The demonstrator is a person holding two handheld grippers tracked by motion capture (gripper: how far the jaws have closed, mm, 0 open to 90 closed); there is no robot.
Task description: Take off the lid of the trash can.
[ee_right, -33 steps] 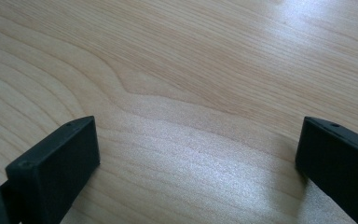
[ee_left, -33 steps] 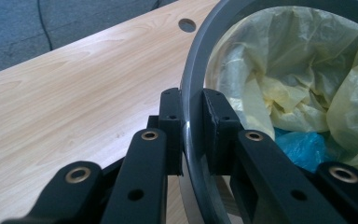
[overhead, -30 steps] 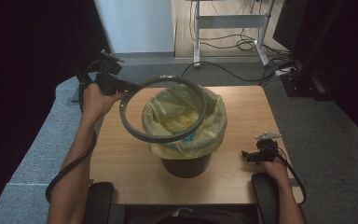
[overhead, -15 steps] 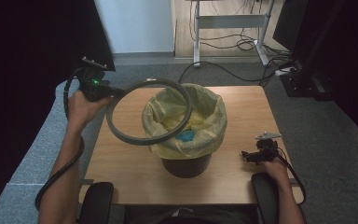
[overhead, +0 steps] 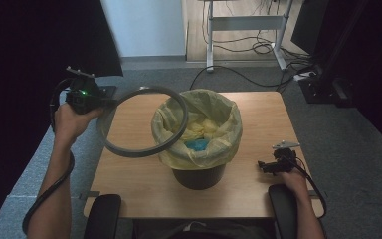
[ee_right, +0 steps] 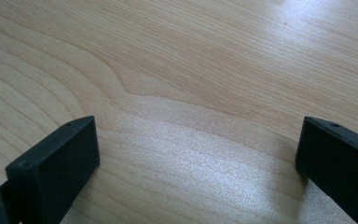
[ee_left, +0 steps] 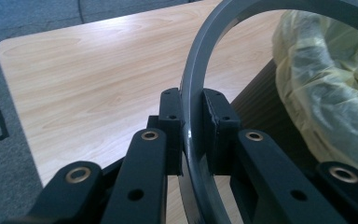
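Left gripper is up off the table's left edge, jaws clamped tight on the grey ring, and the ring hangs tilted in the air, its far side overlapping the bin's rim. In the left gripper view the ring runs off the top, its far arc cut away. Yellow bag drapes the bin; something blue sits inside, hard to make out. Right gripper rests near the table's front right corner, jaws spread wide over bare wood.

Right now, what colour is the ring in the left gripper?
Grey. The ring shows best in the left gripper view, clamped by the left gripper.
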